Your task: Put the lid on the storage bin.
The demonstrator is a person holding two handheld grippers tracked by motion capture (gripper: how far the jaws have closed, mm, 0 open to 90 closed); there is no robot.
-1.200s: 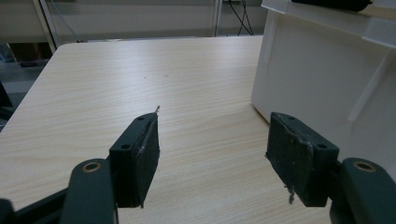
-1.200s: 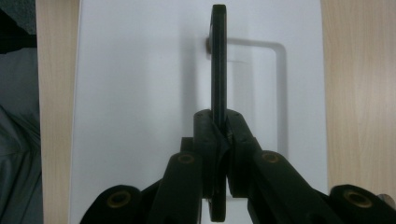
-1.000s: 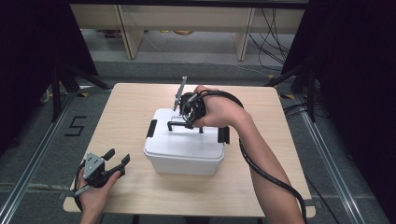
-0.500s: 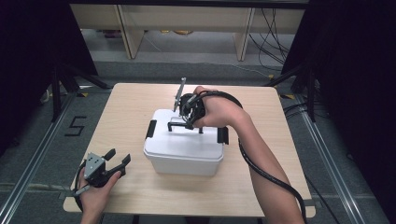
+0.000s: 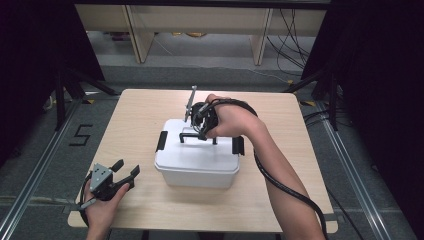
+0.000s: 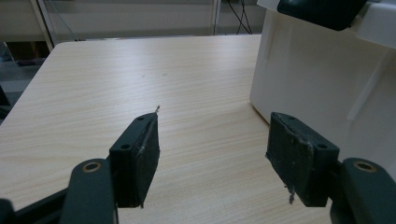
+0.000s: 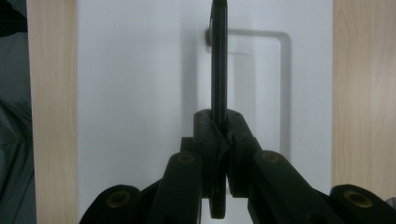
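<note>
- Your right gripper (image 5: 200, 121) sits on top of the white box (image 5: 196, 160), pointing down at its lid (image 7: 140, 70).
- Its jaws are clenched on the lid's black handle (image 7: 218, 60); in the right gripper view the thin handle bar runs straight up out from between the two pads and stands on edge above the white lid.
- Beyond the jaws in that view, a shallow rectangular recess (image 7: 261, 79) in the lid lies just to the right of the handle bar.
- Your right hand (image 5: 231, 120) wraps the gripper body, and its black cable (image 5: 280, 185) trails back along your forearm toward you.
- A grey plate (image 5: 190, 103) stands up from the right gripper on the side away from you.
- The box stands near the middle of the table (image 5: 130, 115), directly under your right gripper, with a black latch (image 5: 161, 140) on its left end and another (image 5: 238, 145) on its right end.
- Your left gripper (image 5: 125, 172) is released, jaws spread wide with nothing between them.
- It rests low over the table near the front left corner, held in your left hand (image 5: 102, 207).
- In the left gripper view the box wall (image 6: 327, 88) rises just ahead and to the right of the right-hand pad (image 6: 299, 158), apart from it; bare wood lies ahead of the left-hand pad (image 6: 137, 158).
- One black latch (image 6: 322, 10) shows at the top of that wall.
</note>
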